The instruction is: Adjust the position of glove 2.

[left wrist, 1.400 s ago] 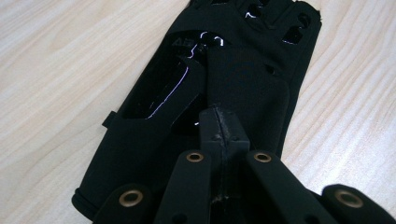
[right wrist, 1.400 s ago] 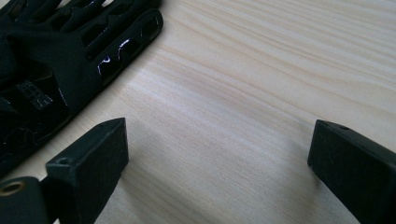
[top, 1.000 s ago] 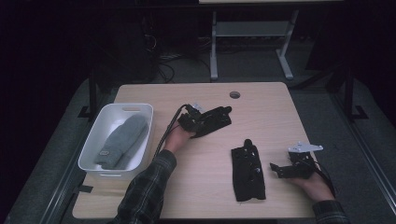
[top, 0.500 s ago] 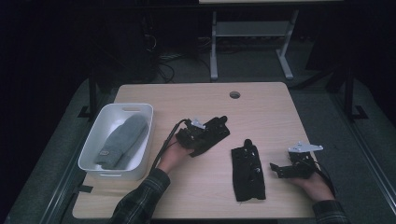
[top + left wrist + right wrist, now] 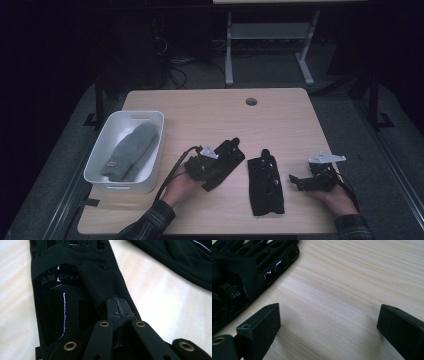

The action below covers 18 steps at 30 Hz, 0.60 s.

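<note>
My left gripper [image 5: 207, 161] is shut on a black glove [image 5: 227, 156] left of the table's middle. In the left gripper view the jaws meet at the gripper's tip [image 5: 117, 307], pinching a fold of that glove [image 5: 60, 290], which stretches away over the wood. A second black glove [image 5: 265, 182] lies flat just to its right, and its edge [image 5: 190, 260] shows at the upper right. My right gripper [image 5: 299, 181] rests open on the table to the right of that glove. Bare wood lies between the right gripper's [image 5: 329, 322] jaws, with the second glove [image 5: 242, 270] at the upper left.
A white bin [image 5: 100, 155] stands at the table's left edge with a grey mitten [image 5: 132, 149] inside. A round cable hole [image 5: 251, 101] sits at the far middle of the table [image 5: 210, 110]. A metal frame [image 5: 270, 35] stands on the floor beyond.
My left gripper has pulled its black glove from the table's middle back toward the person, ending beside the second glove. The right gripper has stayed put.
</note>
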Available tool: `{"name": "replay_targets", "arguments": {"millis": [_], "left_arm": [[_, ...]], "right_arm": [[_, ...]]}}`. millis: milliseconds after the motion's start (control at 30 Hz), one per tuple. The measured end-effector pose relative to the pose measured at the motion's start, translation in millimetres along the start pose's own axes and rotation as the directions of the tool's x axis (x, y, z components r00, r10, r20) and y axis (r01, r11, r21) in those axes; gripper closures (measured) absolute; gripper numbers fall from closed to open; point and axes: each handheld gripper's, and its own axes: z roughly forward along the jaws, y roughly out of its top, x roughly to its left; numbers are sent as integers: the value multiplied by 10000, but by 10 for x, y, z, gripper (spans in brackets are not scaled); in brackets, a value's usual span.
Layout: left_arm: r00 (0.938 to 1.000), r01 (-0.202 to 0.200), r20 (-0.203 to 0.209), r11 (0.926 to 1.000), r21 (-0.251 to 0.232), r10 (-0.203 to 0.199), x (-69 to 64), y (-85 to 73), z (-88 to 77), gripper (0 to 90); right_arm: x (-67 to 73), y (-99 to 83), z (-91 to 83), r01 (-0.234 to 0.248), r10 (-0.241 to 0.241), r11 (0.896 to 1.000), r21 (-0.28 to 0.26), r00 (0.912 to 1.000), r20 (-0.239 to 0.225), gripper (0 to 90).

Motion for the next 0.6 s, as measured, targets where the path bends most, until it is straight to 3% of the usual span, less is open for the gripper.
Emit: {"name": "replay_targets", "arguments": {"millis": [67, 167, 200, 233, 333, 433, 533, 600], "left_arm": [[9995, 177, 259, 9998, -98, -175, -70, -49, -14, 896], [9995, 9, 325, 10000, 22, -10, -115, -73, -42, 895], [9992, 137, 375, 9999, -72, -134, -128, -75, -50, 895], [9994, 28, 352, 10000, -82, -25, -121, -73, -73, 895], [9996, 216, 215, 9987, -472, -206, -75, -48, -159, 894], [9992, 363, -160, 9951, -924, -379, 18, -14, -253, 894], [9963, 286, -782, 9969, -736, -344, 142, -30, -268, 894], [9945, 449, -923, 9977, -514, -495, 196, -65, -251, 894]], "right_arm": [[0, 0, 0, 3, -3, 10000, 5, 10000, -3, 47], [-1, 0, 0, 9, -9, 10000, -7, 10000, -1, 47], [-3, 0, 1, 43, -43, 10000, -18, 10000, 10, 47], [-4, 0, 2, 53, -53, 10000, -30, 10000, 10, 47], [-4, 0, 1, 52, -52, 10000, -32, 10000, 1, 47], [-4, 2, 3, 62, -62, 10000, -21, 10000, -3, 43], [-2, 4, 5, 49, -49, 10000, -1, 10000, -3, 40], [-2, 4, 5, 47, -47, 10000, 0, 10000, -2, 40]]}}
